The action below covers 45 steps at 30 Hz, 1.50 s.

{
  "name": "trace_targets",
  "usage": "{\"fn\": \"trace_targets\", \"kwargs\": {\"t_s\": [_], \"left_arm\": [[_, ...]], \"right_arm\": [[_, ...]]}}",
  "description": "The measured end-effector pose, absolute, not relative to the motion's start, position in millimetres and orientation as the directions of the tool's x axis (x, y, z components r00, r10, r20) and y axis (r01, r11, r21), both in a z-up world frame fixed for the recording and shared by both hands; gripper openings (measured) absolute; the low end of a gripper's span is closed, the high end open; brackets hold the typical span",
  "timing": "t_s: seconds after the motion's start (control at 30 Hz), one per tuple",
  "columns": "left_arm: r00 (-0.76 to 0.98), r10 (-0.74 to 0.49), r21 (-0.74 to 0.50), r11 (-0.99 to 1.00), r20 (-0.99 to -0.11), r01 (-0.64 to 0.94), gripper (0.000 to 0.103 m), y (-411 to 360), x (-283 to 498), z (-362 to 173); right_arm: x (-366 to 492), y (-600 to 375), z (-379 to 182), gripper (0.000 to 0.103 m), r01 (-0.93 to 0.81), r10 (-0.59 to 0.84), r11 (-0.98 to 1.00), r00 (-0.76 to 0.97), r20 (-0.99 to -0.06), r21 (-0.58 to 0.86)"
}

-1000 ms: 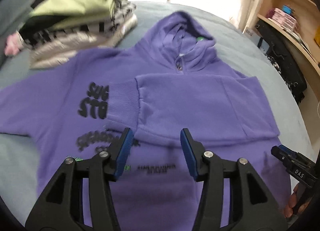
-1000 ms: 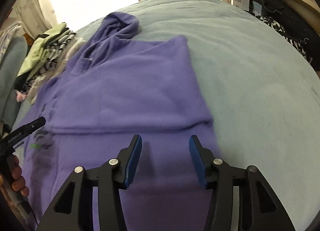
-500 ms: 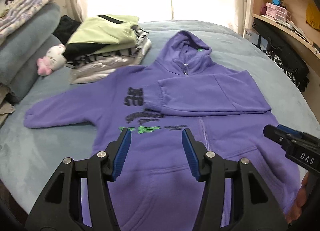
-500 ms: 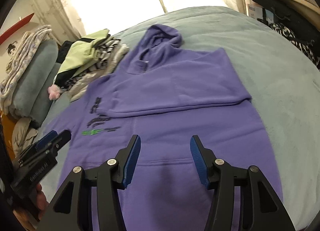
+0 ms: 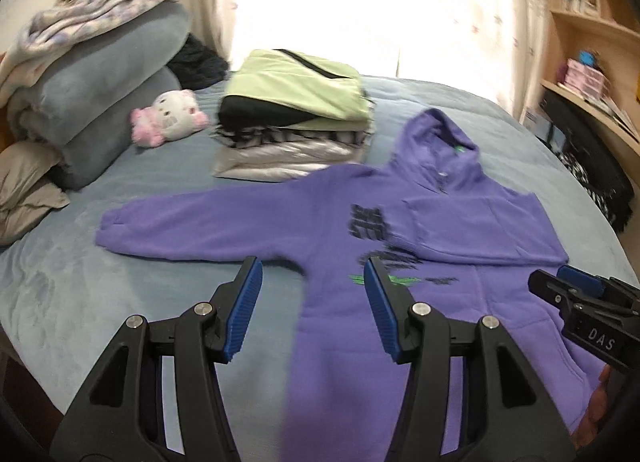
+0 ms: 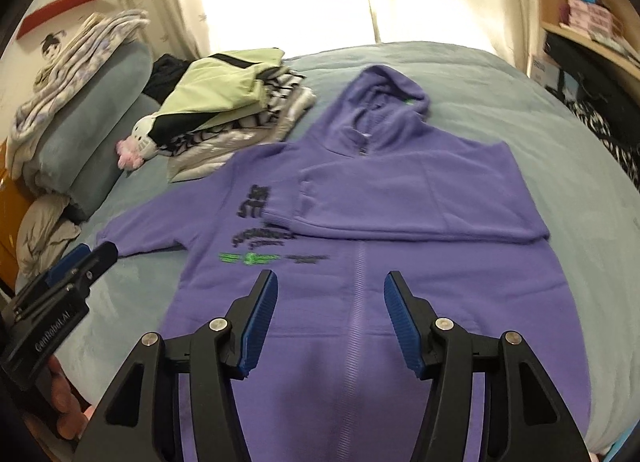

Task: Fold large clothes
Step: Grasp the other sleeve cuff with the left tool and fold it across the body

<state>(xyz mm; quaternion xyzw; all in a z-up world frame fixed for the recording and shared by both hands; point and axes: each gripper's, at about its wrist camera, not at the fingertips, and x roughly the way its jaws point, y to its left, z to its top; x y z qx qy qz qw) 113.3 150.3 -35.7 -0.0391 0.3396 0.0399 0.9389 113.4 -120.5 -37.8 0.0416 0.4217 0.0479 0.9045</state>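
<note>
Above the blue bed (image 5: pixel 120 302), the left gripper (image 5: pixel 312 310) hangs half open and empty; the right gripper (image 6: pixel 330 318) is opening, nothing between its pads. Beyond lies the purple hoodie (image 6: pixel 360 262), 1 sleeve (image 5: pixel 200 226) stretched leftward, nearer the left gripper, the other sleeve (image 6: pixel 400 198) already folded across.

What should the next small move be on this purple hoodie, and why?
Probably take the left tongs to the cuff of the outstretched sleeve and fold it across the chest. On the purple fleece hoodie, the other sleeve already lies folded over the front, and both tongs are empty above it.
</note>
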Motion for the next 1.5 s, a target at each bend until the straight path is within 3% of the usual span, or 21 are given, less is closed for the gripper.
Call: {"fn": "trace_targets", "kwargs": {"t_s": [0.2, 0.3, 0.43, 0.67, 0.9, 1.2, 1.27, 1.33, 1.4, 1.5], "left_arm": [[0.757, 0.06, -0.121, 0.976, -0.651, -0.182, 0.051, 229, 128, -46], [0.746, 0.014, -0.195, 0.962, -0.665, -0.192, 0.059, 274, 140, -61], [0.737, -0.053, -0.306, 0.928, -0.674, -0.213, 0.06, 330, 158, -87], [0.724, -0.172, -0.526, 0.798, -0.668, -0.296, 0.06, 429, 192, -151], [0.69, -0.234, -0.643, 0.64, -0.685, -0.421, 0.06, 492, 223, -221], [0.77, -0.23, -0.735, 0.542, -0.595, -0.407, 0.059, 521, 249, -252], [0.785, -0.199, -0.736, 0.535, -0.587, -0.414, 0.05, 522, 250, -253], [0.795, -0.169, -0.736, 0.527, -0.582, -0.426, 0.021, 528, 244, -255], [0.827, -0.186, -0.791, 0.461, -0.53, -0.402, 0.01, 537, 236, -265], [0.855, -0.197, -0.827, 0.427, -0.479, -0.364, 0.006, 541, 230, -269]], "right_arm": [[141, -47, -23, 0.057, -0.123, 0.133, 0.99, 0.663, -0.737, 0.067], [161, -11, -18, 0.059, -0.16, 0.148, 0.986, 0.675, -0.723, 0.053], [187, 41, -20, 0.061, -0.213, 0.169, 0.977, 0.682, -0.712, 0.027], [248, 119, -63, 0.061, -0.269, 0.178, 0.963, 0.639, -0.748, 0.0], [303, 167, -114, 0.061, -0.283, 0.184, 0.959, 0.592, -0.785, 0.011], [337, 184, -168, 0.061, -0.286, 0.189, 0.958, 0.531, -0.826, 0.035], [337, 183, -176, 0.061, -0.292, 0.192, 0.956, 0.525, -0.829, 0.037], [337, 179, -183, 0.06, -0.29, 0.193, 0.956, 0.518, -0.833, 0.041], [335, 173, -185, 0.058, -0.284, 0.21, 0.956, 0.505, -0.837, 0.068], [325, 158, -183, 0.058, -0.259, 0.237, 0.959, 0.495, -0.836, 0.118]]}}
